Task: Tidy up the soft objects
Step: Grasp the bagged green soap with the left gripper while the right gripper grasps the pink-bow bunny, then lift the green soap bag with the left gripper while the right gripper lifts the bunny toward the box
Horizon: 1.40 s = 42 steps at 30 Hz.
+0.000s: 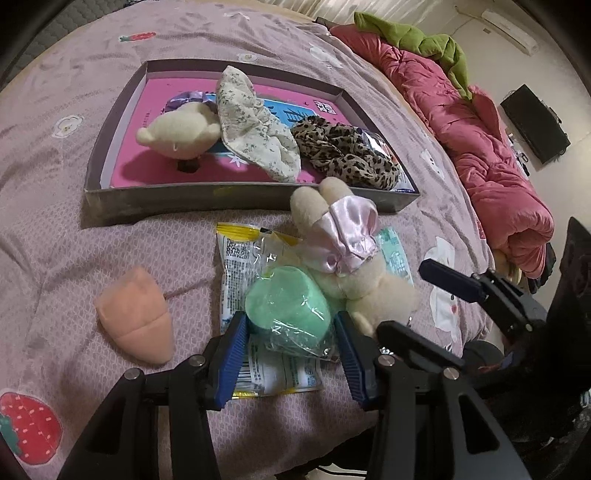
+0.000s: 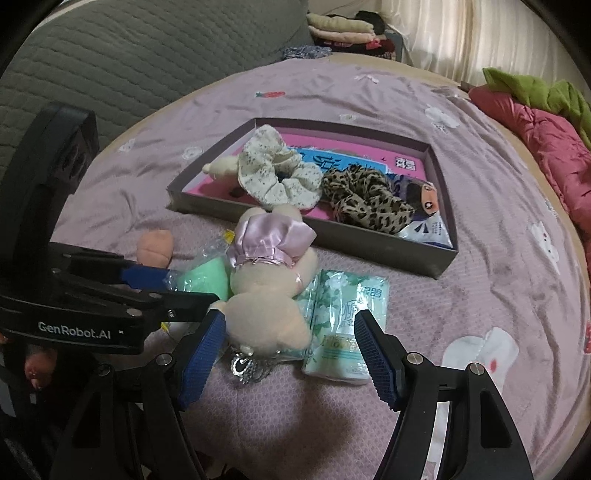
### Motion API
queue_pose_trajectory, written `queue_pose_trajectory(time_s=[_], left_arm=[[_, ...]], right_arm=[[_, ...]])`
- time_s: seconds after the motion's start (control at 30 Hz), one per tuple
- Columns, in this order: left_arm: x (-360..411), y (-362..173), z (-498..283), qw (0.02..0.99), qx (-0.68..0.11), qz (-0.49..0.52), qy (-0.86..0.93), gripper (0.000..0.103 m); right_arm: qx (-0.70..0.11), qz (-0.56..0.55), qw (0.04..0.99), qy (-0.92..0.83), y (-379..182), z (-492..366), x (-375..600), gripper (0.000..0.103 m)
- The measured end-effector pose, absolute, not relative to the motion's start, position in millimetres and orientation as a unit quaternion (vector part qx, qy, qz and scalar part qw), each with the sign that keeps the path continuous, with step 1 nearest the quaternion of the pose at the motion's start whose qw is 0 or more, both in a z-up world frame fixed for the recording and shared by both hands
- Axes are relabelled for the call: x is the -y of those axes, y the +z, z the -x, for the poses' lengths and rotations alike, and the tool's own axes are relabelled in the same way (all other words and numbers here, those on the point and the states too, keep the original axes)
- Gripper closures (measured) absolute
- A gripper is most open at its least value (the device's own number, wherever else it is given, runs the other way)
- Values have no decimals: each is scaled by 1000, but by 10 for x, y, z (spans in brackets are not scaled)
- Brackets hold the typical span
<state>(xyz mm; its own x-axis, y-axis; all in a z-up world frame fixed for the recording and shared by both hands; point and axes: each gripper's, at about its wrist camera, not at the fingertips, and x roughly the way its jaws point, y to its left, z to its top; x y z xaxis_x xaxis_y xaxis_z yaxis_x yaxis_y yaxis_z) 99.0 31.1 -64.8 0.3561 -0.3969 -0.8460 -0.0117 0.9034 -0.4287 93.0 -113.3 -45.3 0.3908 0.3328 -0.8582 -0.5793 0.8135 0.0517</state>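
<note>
A mint-green soft roll in clear wrap (image 1: 288, 310) lies on a snack packet (image 1: 240, 258) on the lilac bedspread. My left gripper (image 1: 290, 317) is open and straddles it, blue pads close beside it. A cream plush bunny in a pink satin dress (image 2: 273, 295) lies on a tissue pack (image 2: 343, 317). My right gripper (image 2: 289, 314) is open around the bunny's head, which sits nearer the left pad. A peach plush piece (image 1: 136, 314) lies apart to the left. The shallow box (image 1: 243, 201) holds a cream bear (image 1: 177, 133), a floral scrunchie (image 1: 251, 125) and a leopard scrunchie (image 1: 347, 151).
A rolled pink quilt (image 1: 491, 158) with a green blanket runs along the bed's right side. A grey quilted cushion (image 2: 110, 55) and folded clothes (image 2: 343, 29) sit beyond the bed. A glittery keychain (image 2: 247, 365) lies by the bunny's head.
</note>
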Motion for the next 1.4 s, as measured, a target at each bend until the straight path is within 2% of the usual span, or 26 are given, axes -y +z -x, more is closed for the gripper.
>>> queue_pose_trajectory(time_s=[0.47,0.57,0.7,0.73,1.07,1.4], left_arm=[[-361,-704,-1119,795,-560,200,-121,59],[-372,-706,-1138,794,-560,203,-120,59],[-374,-708,-1143,794,-561,204,-120,59],[-376,-706,-1151,793,-561,206,-119,59],[-354,-701,-1235,795,-555,215,-113,59],[-402,-656,-1189,802,-541,227,-115,64]], right_arm=[[-480,126,817,295,-587,-1024,1042,29],[-482,109,814,305,-588,-1041,1060,37],[-477,96,813,320,-564,-1022,1061,61],[-475,94,813,322,-557,-1020,1057,62],[-470,77,819,320,-495,-1022,1123,64],[-456,75,828,318,-383,-995,1164,65]])
